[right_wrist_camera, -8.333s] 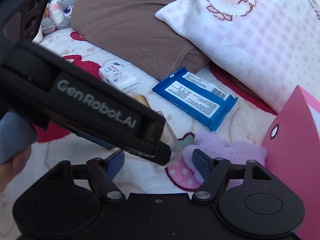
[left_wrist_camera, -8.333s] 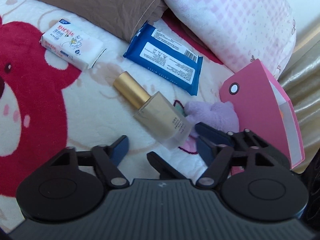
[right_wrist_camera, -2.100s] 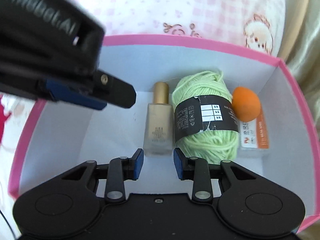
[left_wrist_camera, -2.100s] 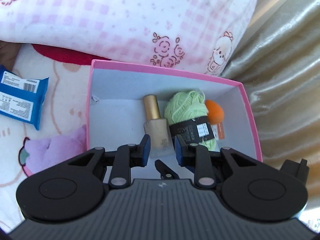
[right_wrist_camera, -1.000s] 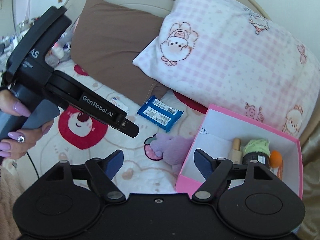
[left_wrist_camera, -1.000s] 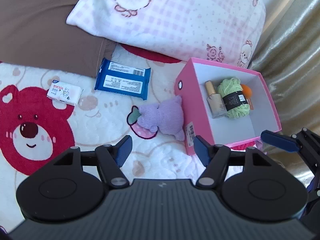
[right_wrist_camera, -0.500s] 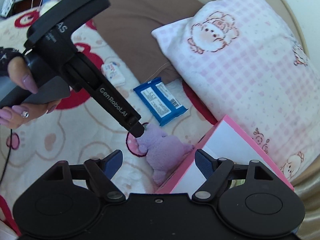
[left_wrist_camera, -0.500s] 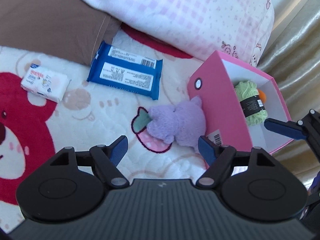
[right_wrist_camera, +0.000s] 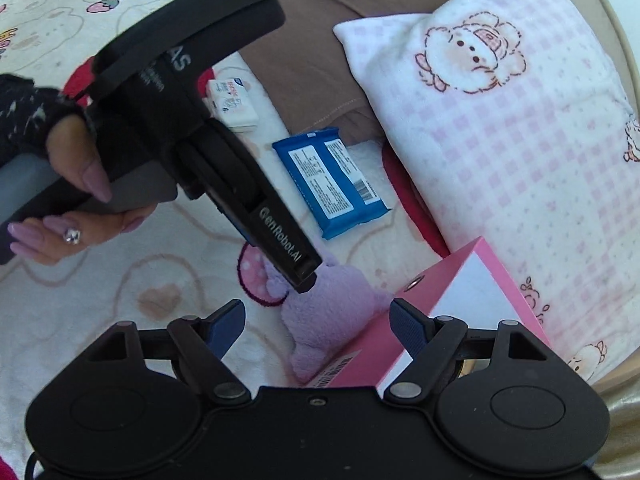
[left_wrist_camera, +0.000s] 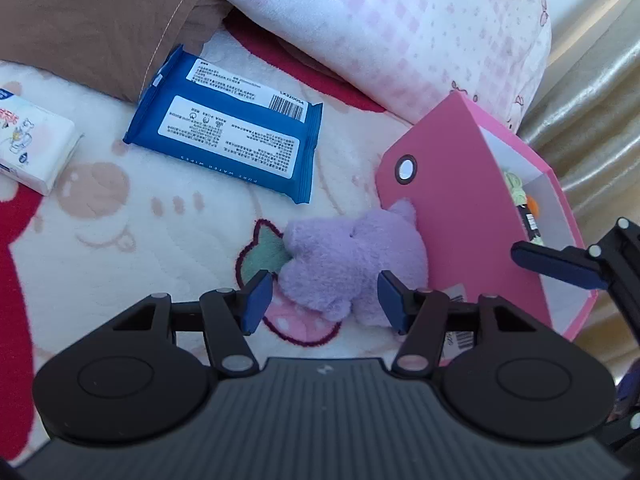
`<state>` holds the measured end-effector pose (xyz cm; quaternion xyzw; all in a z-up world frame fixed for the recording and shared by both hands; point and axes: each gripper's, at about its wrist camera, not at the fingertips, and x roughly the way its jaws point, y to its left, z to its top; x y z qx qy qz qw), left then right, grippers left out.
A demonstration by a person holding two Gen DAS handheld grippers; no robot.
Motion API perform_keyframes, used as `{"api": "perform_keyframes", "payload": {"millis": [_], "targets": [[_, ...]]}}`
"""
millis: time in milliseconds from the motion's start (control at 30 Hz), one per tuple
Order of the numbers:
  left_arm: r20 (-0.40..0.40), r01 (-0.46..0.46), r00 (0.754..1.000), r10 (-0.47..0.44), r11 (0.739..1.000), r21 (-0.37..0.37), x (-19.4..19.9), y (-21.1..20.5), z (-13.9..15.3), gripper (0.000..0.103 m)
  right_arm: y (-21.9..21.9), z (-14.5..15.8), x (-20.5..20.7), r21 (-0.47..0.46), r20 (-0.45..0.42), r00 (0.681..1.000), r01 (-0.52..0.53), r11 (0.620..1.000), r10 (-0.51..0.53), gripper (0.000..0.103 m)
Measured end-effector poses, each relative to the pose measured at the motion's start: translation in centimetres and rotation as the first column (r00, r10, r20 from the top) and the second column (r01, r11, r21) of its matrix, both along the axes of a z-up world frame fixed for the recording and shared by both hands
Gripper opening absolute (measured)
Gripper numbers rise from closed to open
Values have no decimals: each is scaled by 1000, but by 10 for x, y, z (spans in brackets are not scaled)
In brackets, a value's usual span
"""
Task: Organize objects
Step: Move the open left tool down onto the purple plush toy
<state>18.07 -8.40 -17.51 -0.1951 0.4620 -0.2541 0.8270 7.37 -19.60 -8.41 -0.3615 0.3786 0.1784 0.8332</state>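
A purple plush toy [left_wrist_camera: 352, 256] lies on the bear-print blanket against the outer wall of the pink box [left_wrist_camera: 452, 216]. My left gripper [left_wrist_camera: 325, 296] has come down over the toy; its jaws are closing with the plush between the blue pads, which do not visibly squeeze it. In the right wrist view the left gripper's tip [right_wrist_camera: 304, 276] sits on the plush [right_wrist_camera: 332, 308]. My right gripper [right_wrist_camera: 318, 324] hovers open above the toy and the box corner [right_wrist_camera: 440, 276], holding nothing. Green yarn [left_wrist_camera: 514, 188] and an orange sponge [left_wrist_camera: 532, 204] peek out of the box.
A blue wipes pack [left_wrist_camera: 232, 144] and a white tissue pack [left_wrist_camera: 28, 144] lie further back on the blanket. A brown pillow [left_wrist_camera: 80, 20] and a pink checked pillow [left_wrist_camera: 400, 20] line the far side. Golden fabric [left_wrist_camera: 592, 100] hangs right of the box. A hand [right_wrist_camera: 80, 184] holds the left gripper.
Both grippers have sunk toward the bed. The left one now straddles the purple plush and its jaws have narrowed. The right one has rolled and moved nearer the box.
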Motion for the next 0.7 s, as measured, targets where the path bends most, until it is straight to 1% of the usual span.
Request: {"api": "perform_keyframes", "payload": {"millis": [33,67,133,167,200,233,300,333,367,500,567,633,700], "targets": [[-2,-9,1000,9,1000,-7,1,-1,-3,57,-1,0,2,7,-4,1000,7,1000,-7,82],[-7,-22,1000,22,1000,-12,2,-2,-6,60,-2,0,3,15,-6,1000,14,1000,-14,82],[-8,-41,999,41,999,-28,3,-4,-9,59,-3,0,6,29,-11,1000,23,999,-22,82],[-2,-45,999,45,999,-28,3,-4,-9,55,-3,-1,7,33,-12,1000,27,999,-26,82],[2,-49,999,49,998,-30,3,-3,-8,41,-3,-1,8,36,-12,999,30,999,-30,82],[-11,-61,998,61,998,-33,3,-2,-9,39,-2,-1,8,41,-10,999,34,999,-34,82],[-59,-86,995,82,993,-81,5,8,-11,23,-1,-1,8,44,-6,999,44,998,-44,82],[-74,-102,993,95,990,-95,5,13,-10,21,1,1,7,41,4,999,50,998,-50,82],[-88,-115,990,107,989,-94,5,17,-9,18,3,3,4,43,15,999,50,998,-51,82],[-131,-154,981,144,985,-75,-1,32,-1,15,9,10,0,77,28,998,55,996,-57,82],[-115,-184,978,177,981,-56,-9,42,5,13,12,11,-2,103,14,998,64,993,-66,82],[-84,-218,973,216,976,-25,-17,53,12,12,15,11,-4,128,-7,997,76,989,-75,82],[-96,-237,968,234,971,-17,-21,66,16,11,18,8,-5,150,-30,996,83,985,-79,82]]}}
